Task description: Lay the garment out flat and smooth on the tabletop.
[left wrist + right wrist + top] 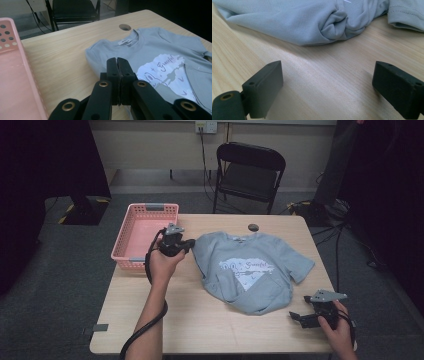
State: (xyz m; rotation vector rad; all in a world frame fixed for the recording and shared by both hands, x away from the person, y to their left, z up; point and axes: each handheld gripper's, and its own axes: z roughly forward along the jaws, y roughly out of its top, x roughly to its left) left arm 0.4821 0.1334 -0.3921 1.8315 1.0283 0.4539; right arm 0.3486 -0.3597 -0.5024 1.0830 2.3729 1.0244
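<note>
A grey T-shirt (pixel 250 265) with a white print lies face up in the middle of the wooden table (pixel 200 315), its lower hem folded up and bunched. My left gripper (pixel 189 245) hovers at the shirt's left shoulder edge. In the left gripper view its jaws (pixel 117 61) are pressed together with no cloth between them, just over the shirt (pixel 160 50). My right gripper (pixel 296 316) sits low over bare wood near the front right corner. It is open (pixel 328 73), a short way from the bunched fold of the shirt (pixel 332 22).
A pink perforated basket (pixel 145 210) stands at the table's left rear, close beside my left gripper; its wall (pixel 15 75) shows in the left gripper view. A round cable hole (pixel 253 226) lies behind the collar. A black folding chair (pixel 250 170) stands beyond the far edge.
</note>
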